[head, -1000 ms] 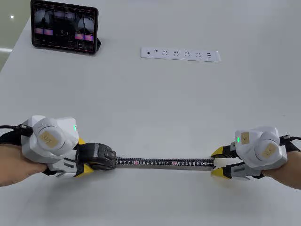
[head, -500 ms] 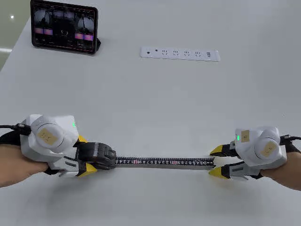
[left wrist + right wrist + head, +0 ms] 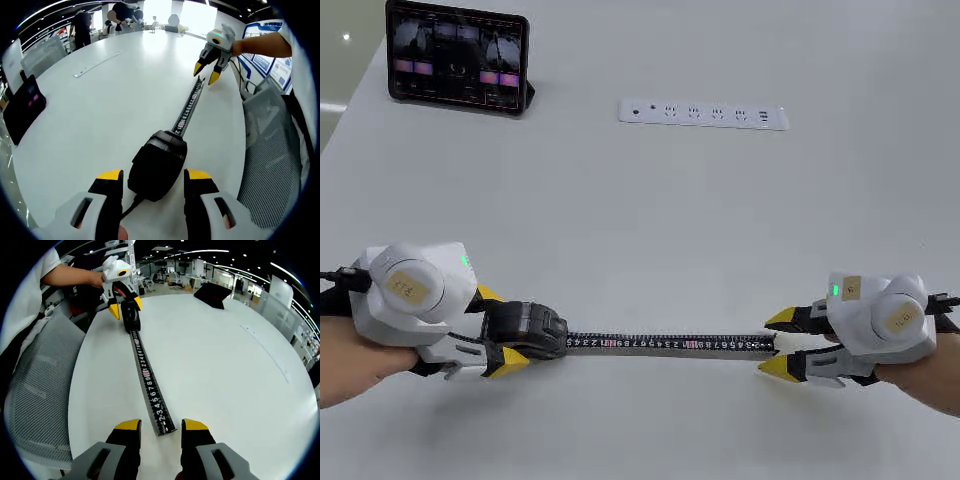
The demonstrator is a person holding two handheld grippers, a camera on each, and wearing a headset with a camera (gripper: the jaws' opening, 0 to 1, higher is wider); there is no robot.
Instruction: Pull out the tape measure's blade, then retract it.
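Black tape measure (image 3: pixel 525 328) we are clamping with left fingers (image 3: pixel 510 362), right fingers (image 3: pixel 780 368) gaping round its blade (image 3: pixel 670 343), tablet (image 3: pixel 457 55) and power strip (image 3: pixel 703 114) beyond.

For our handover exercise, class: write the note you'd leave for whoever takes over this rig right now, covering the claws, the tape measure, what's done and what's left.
Left claw: shut on the tape measure case, which sits on the white table.
Right claw: open, tips either side of the blade's free end, not gripping it.
Blade: pulled out, lying flat on the table between the claws.
Done: pull-out.
Left: retract the blade into the case.
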